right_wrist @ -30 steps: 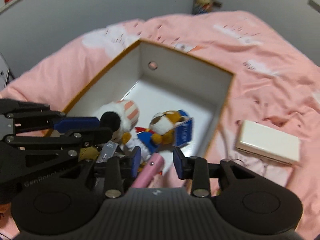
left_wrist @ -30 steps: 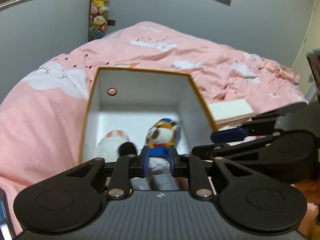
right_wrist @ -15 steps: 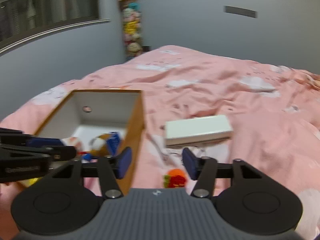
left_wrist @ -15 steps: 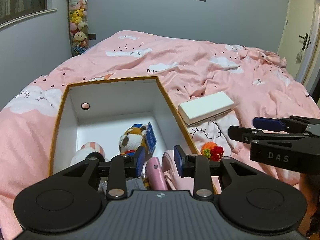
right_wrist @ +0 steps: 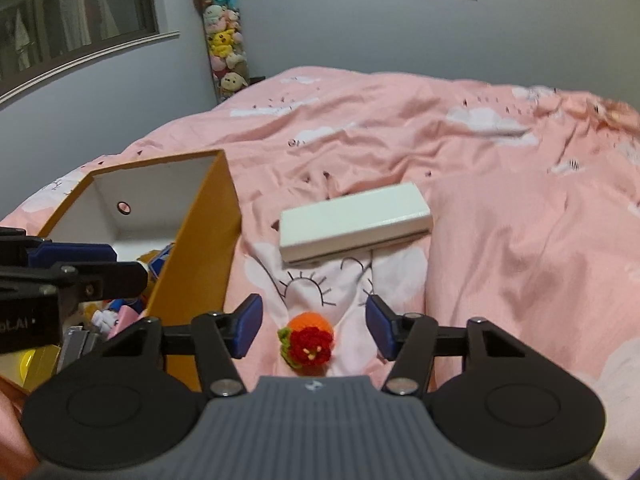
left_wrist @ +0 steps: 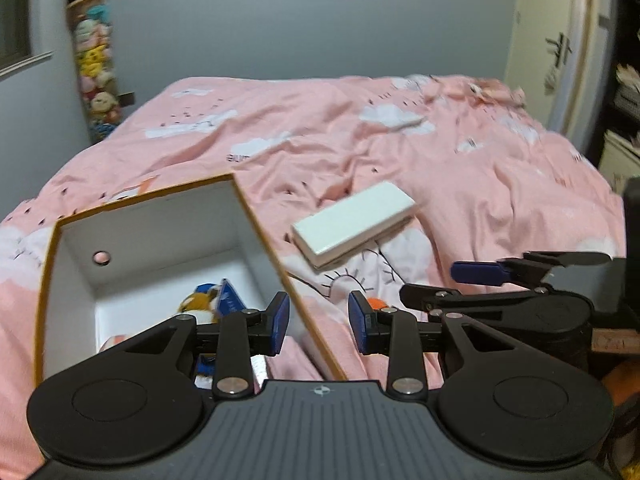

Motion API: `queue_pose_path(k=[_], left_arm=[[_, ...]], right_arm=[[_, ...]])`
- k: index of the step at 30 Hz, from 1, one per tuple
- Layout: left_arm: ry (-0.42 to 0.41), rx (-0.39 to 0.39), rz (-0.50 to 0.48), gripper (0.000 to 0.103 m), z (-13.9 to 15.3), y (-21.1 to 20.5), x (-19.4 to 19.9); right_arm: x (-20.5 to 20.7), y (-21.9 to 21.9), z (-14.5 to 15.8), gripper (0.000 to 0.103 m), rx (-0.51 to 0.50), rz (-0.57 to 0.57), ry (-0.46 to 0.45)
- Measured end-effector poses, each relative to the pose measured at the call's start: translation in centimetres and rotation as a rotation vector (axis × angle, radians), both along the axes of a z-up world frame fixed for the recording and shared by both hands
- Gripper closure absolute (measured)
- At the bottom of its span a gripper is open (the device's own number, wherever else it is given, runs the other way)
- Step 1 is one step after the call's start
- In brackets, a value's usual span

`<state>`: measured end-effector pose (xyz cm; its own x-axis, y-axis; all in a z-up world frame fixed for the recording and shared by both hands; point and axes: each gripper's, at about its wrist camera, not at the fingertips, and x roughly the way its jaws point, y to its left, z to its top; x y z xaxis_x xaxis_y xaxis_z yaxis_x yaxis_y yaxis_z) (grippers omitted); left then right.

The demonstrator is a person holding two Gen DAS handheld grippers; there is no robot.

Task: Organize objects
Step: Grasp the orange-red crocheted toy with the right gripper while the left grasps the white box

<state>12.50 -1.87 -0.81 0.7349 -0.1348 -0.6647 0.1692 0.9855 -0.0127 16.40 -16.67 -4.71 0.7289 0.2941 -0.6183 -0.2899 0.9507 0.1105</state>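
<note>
An open box (left_wrist: 262, 236) with orange sides and a white inside sits on the pink bedspread, and several plush toys (left_wrist: 200, 304) lie at its bottom. My left gripper (left_wrist: 319, 326) is open and empty, its fingers on either side of the box's right wall. My right gripper (right_wrist: 314, 326) is open, its jaws closing. Low between its pads, untouched, lies an orange and red crocheted ball (right_wrist: 308, 338). A flat white box (right_wrist: 352, 220) rests on the bedspread beyond the ball. In the left wrist view the right gripper (left_wrist: 436, 282) is at the right.
The pink bedspread (right_wrist: 500, 240) stretches far to the right and back. A hanging column of plush toys (right_wrist: 224, 52) stands in the far corner by the grey wall. A door (left_wrist: 560, 52) shows at the right. The left gripper (right_wrist: 116, 264) is over the box (right_wrist: 200, 240).
Both grippers let go of the toys they held over the box and swung right. The left's jaws now straddle the box wall. The right hangs over the crocheted ball.
</note>
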Motion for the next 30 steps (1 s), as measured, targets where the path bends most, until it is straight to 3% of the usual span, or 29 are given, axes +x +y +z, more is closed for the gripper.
queue_pose_path(k=[9, 18, 30], left_arm=[[0.065, 0.032, -0.031, 0.066, -1.4, -1.2, 2.9], [0.093, 0.057, -0.061, 0.065, -2.0, -2.0, 4.8], [0.131, 0.066, -0.084, 0.066, -3.1, -2.4, 5.5]], right_arm=[[2.9, 0.1, -3.1, 0.060, 0.053, 0.037, 0.119], [6.0, 0.8, -6.2, 0.060, 0.079, 0.059, 0.260], [7.3, 1.2, -7.6, 0.058, 0.086, 0.067, 0.315]])
